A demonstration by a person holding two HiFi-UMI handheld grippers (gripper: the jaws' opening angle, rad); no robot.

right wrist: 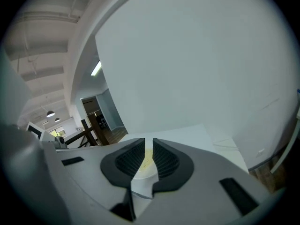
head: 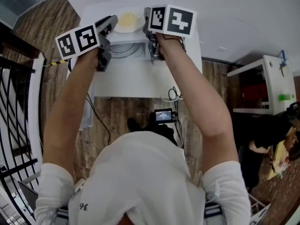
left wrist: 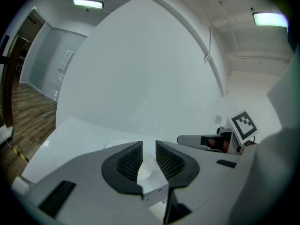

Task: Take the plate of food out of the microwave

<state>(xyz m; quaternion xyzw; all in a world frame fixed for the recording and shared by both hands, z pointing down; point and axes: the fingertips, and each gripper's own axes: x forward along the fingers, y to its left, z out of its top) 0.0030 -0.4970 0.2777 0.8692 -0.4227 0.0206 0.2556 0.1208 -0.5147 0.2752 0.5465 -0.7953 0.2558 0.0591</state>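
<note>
A white plate (head: pixel 121 27) with yellow food (head: pixel 128 18) hangs above the open white microwave (head: pixel 136 76), whose round turntable (head: pixel 123 49) shows below it. My left gripper (head: pixel 112 22) is shut on the plate's left rim and my right gripper (head: pixel 147 17) on its right rim. In the left gripper view the plate's white rim (left wrist: pixel 147 168) sits between the jaws of the left gripper (left wrist: pixel 149 146), and the right gripper (left wrist: pixel 220 142) shows across from it. The right gripper view has the plate (right wrist: pixel 142 175) and food (right wrist: pixel 146 161) between the jaws of the right gripper (right wrist: pixel 148 146).
A black railing (head: pixel 14 102) runs along the left. Cables (head: pixel 101 121) and a small camera (head: pixel 163 115) lie on the wooden floor in front of the microwave. A white shelf unit (head: pixel 267 83) and a person (head: pixel 267 135) are at the right.
</note>
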